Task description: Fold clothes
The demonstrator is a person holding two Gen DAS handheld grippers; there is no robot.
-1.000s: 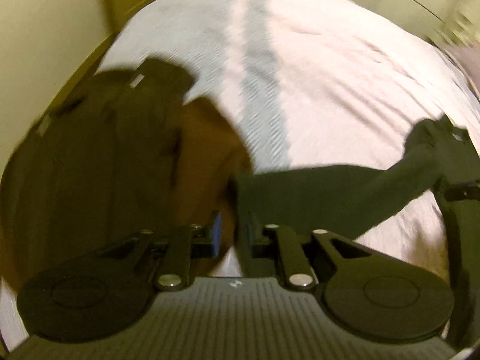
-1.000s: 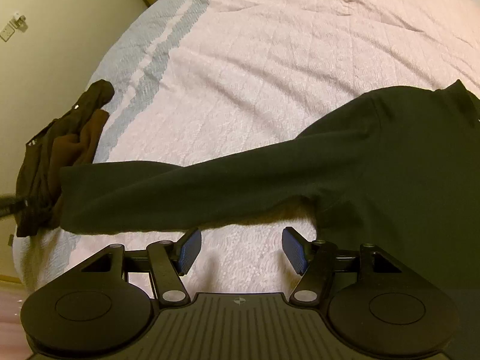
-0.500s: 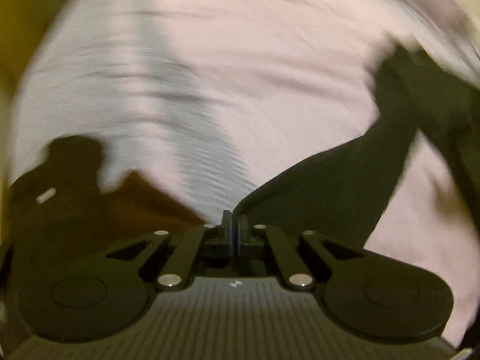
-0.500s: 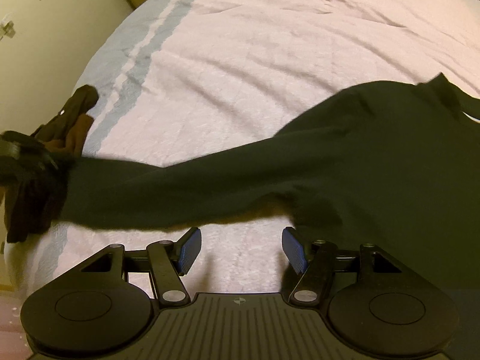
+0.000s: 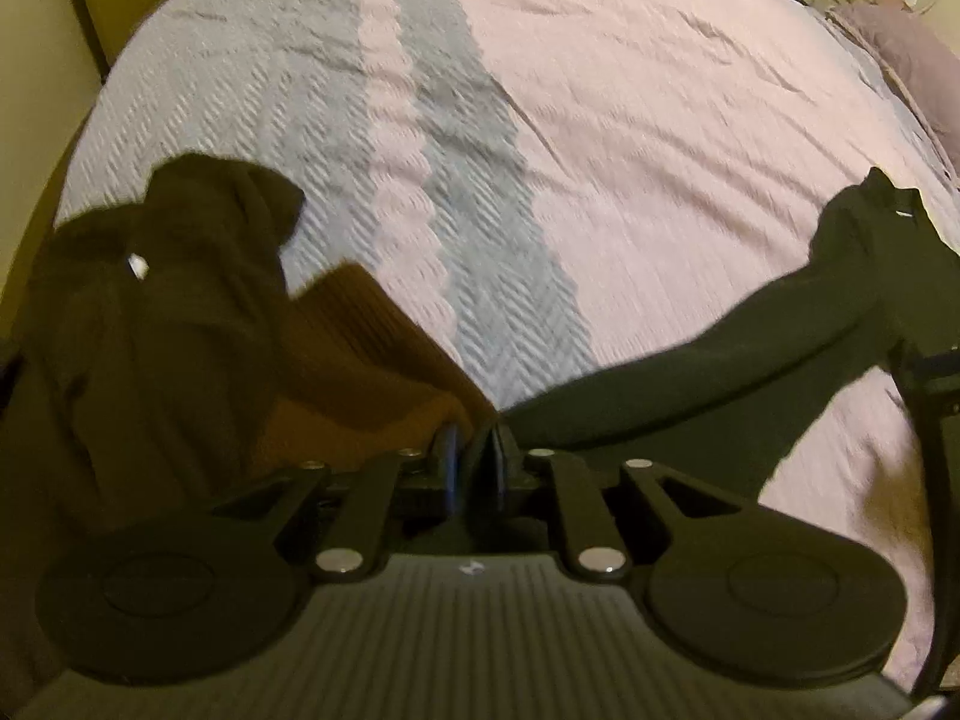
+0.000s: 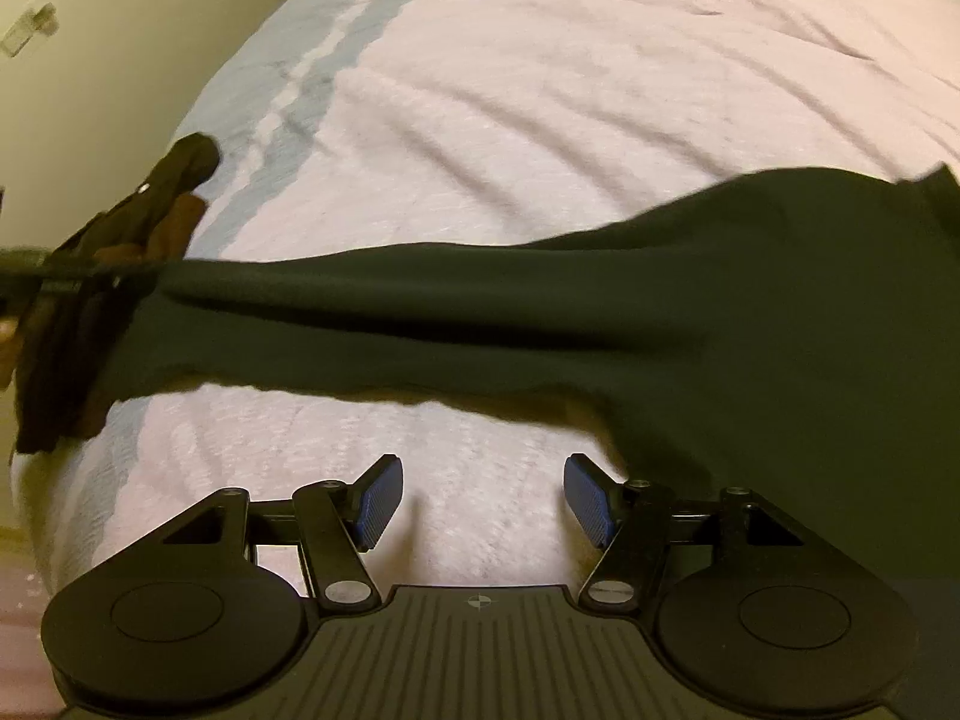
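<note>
A dark green long-sleeved top (image 6: pixel 780 330) lies on the bed, its sleeve (image 6: pixel 420 312) stretched out to the left. In the left wrist view my left gripper (image 5: pixel 474 468) has the sleeve's cuff end (image 5: pixel 720 372) between its pads, which stand almost together. Its jaws are opening slightly, with the fabric still pinched and pulled taut. The left gripper (image 6: pixel 30 270) also shows at the far left edge of the right wrist view. My right gripper (image 6: pixel 483 495) hovers open over bare bedspread just in front of the sleeve, with nothing between its blue pads (image 6: pixel 378 498).
A pile of dark brown and rust clothes (image 5: pixel 180 312) lies at the bed's left corner, right beside the left gripper. The pink bedspread (image 5: pixel 660 120) with grey-blue stripes stretches far back. A pillow (image 5: pixel 912 54) lies far right. A wall (image 6: pixel 120 60) borders the bed's left.
My left gripper closed on the sleeve's cuff and moved beside the clothes pile. The sleeve now hangs lifted and taut off the bedspread. The right gripper has stayed open in place.
</note>
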